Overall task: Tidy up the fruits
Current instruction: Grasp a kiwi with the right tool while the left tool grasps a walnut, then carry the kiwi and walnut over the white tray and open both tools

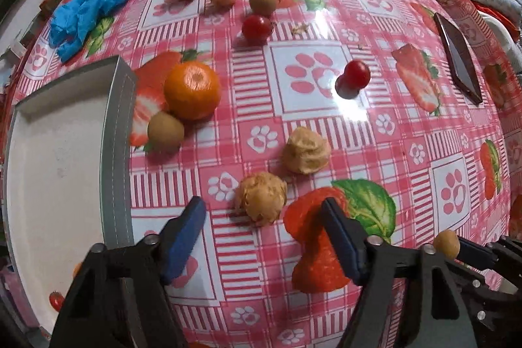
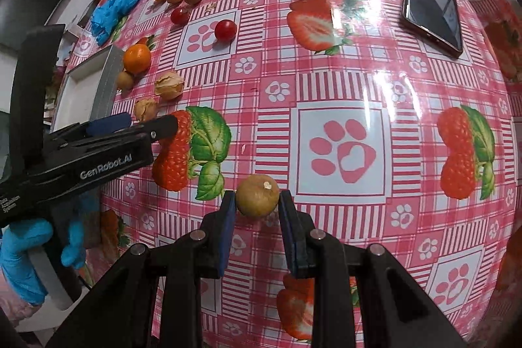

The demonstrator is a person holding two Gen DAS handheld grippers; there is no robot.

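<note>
A small round brown fruit, likely a longan (image 2: 257,195), is clamped between the blue pads of the right gripper (image 2: 257,201) at the lower centre of the right wrist view; the jaws are set narrow because the fruit is small, and it appears to be held clear of the strawberry-print tablecloth (image 2: 342,87), judged to be for carrying toward the tray. The same fruit is seen at the lower right edge of the left wrist view.

The left gripper (image 1: 264,217) is held with its jaws apart and nothing between the pads; it is pointed steeply down, with a papery husked fruit, probably a physalis (image 1: 261,201), lying just ahead of and between the fingertips, so it is judged to be the next pick. A second husked fruit (image 1: 306,149) is found near it, further up the frame.

A white tray with a grey rim (image 1: 117,132) is seen along the left edge of the left view; it is judged to be the collecting place. A small red fruit (image 1: 56,299) is already seen inside it at the lower left. A mandarin (image 1: 191,90) and another brown fruit (image 1: 165,130) are seen just beside the rim, touching each other. Cherry tomatoes (image 1: 357,74) and further fruits are scattered toward the upper part of the frame, beside a crumpled blue glove (image 1: 94,5). A phone (image 2: 432,5) is left at the upper right, well apart from the fruit.
</note>
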